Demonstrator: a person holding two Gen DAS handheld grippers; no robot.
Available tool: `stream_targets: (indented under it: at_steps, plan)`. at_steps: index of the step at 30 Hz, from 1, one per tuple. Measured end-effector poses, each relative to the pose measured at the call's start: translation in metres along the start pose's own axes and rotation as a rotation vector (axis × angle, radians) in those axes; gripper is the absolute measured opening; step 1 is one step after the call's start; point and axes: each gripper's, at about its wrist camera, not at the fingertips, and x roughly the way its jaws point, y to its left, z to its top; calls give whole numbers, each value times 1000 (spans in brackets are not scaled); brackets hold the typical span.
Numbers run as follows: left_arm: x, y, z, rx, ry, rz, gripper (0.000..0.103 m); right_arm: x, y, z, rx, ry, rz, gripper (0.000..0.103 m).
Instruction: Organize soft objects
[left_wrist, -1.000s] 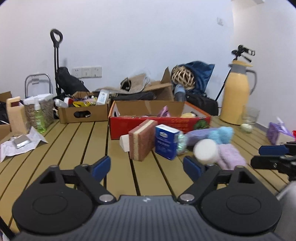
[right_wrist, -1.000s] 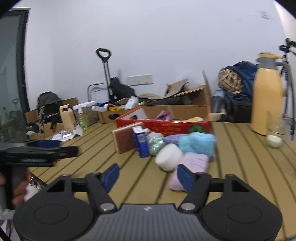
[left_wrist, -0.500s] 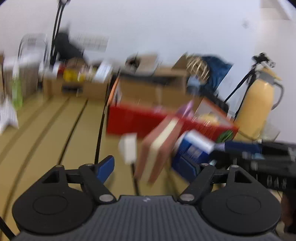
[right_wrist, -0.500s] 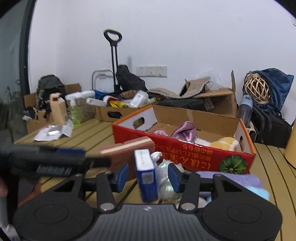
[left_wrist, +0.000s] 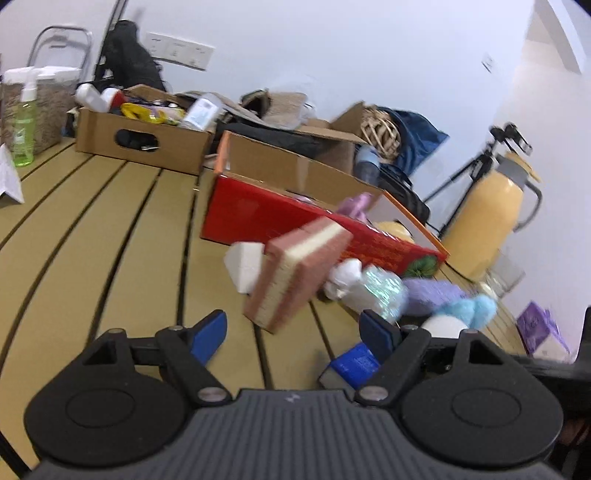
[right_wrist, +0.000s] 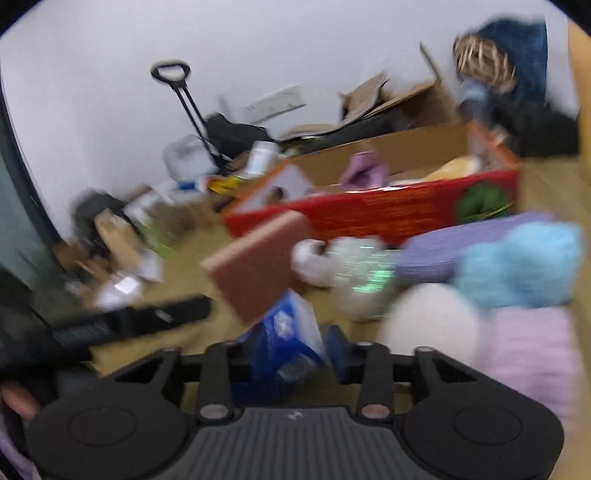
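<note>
I read the right tongs (right_wrist: 284, 354) as clamped on the blue tissue pack (right_wrist: 284, 343); it sits at lower centre of the right wrist frame, tilted, its long axis running from lower left up to upper right. The frame is motion-blurred, so I cannot tell which face is forward. In the left wrist frame the same pack shows at lower centre right, behind the right-hand finger.

The left tongs (left_wrist: 293, 330) stand wide apart with nothing between them, low over the tabletop (left_wrist: 110, 229).

Ahead, at frame centre, the pink-and-cream sponge block (left_wrist: 295, 273) stands on edge, leaning, its long axis rising from lower left to upper right. A white foam piece (left_wrist: 245, 264) lies just beside it on the left. To its right lie an iridescent scrubber (left_wrist: 380, 291), a purple cloth (left_wrist: 432, 293) and a light blue fluffy item (left_wrist: 472, 308), close together. Behind them the red cardboard box (left_wrist: 266, 218) holds a lilac cloth (left_wrist: 356, 206).

The surface is tan slatted wood with dark grooves. A yellow thermos jug (left_wrist: 487, 225) stands at the right, a brown carton (left_wrist: 144, 140) at upper left, and a white wall (left_wrist: 332, 48) runs behind.
</note>
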Motion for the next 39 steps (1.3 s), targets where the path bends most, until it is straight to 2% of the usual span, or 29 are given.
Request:
stream_targets:
  at_steps: [2, 3, 5, 7, 11, 13, 15, 18, 21, 24, 26, 28, 32, 35, 37, 39]
  plan:
    - [-1, -5, -5, 13, 17, -12, 76, -3, -5, 2, 9, -15, 27, 41]
    - [-1, -7, -7, 12, 33, -37, 66, -1, -5, 3, -2, -16, 22, 42]
    - [-5, -10, -13, -13, 63, -122, 55, 6, -5, 4, -21, 0, 27, 41]
    - [-7, -13, -20, -23, 86, -183, 50, 9, -6, 2, -19, 22, 45, 41]
    - [-1, -22, -32, 18, 134, -183, 39, 9, -10, -10, 13, 51, 36, 37]
    - [2, -18, -31, -15, 132, -166, 37, 3, -8, -14, 44, 56, 68, 33]
    - [4, -7, -28, -72, 129, -155, 30, -4, -5, -20, 49, 49, 73, 29]
    - [4, -1, -28, -102, 131, -150, 30, -7, -7, -26, 79, 55, 81, 27]
    - [3, -4, -28, -91, 124, -142, 35, -8, -10, -24, 109, 41, 82, 27]
    - [5, -9, -30, -68, 132, -142, 34, -1, -17, -24, 149, 62, 97, 27]
    - [4, -12, -29, -57, 117, -137, 32, -2, -18, -24, 169, 62, 102, 26]
    - [-3, -17, -26, -48, 77, -139, 31, -10, -11, -19, 144, 29, 92, 21]
    - [-26, -20, 15, -77, -68, -191, 31, -32, 11, 25, 62, -107, 118, 20]
    - [-23, -18, 66, -57, -136, -166, 31, -17, 25, 77, 1, -163, 142, 20]
    - [-5, -11, 101, -54, -139, -124, 31, 13, 24, 112, 15, -145, 160, 20]
    - [21, 1, 131, -62, -120, -58, 31, 51, 17, 138, 58, -75, 190, 21]
